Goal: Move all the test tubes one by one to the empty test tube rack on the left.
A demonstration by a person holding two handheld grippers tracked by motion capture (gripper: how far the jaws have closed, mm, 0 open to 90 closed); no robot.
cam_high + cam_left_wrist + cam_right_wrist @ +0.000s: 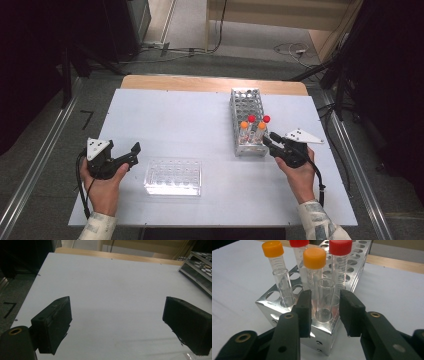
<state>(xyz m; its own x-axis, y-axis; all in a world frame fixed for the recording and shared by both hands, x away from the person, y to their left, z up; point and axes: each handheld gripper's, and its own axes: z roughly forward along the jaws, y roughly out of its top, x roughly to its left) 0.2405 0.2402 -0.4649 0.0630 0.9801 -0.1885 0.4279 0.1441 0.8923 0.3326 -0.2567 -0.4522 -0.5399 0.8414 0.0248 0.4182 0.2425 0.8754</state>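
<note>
The right hand-held gripper (pixel 322 312) stood open around an uncapped glass tube (pixel 325 300) in the near corner of the metal rack (pixel 322 332), pads not yet touching it. Next it likely had to squeeze gently and lift straight up. The left hand-held gripper (pixel 117 325) waited open over the table (pixel 112 285).

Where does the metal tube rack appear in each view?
High view: metal tube rack right of centre, by the right hand.
Left gripper view: its corner at the upper right edge.
Right gripper view: centre, just beyond the tongs.
Shared landmark: the white table.

Even overhead light; dim dark edges; slightly soft focus.
</note>
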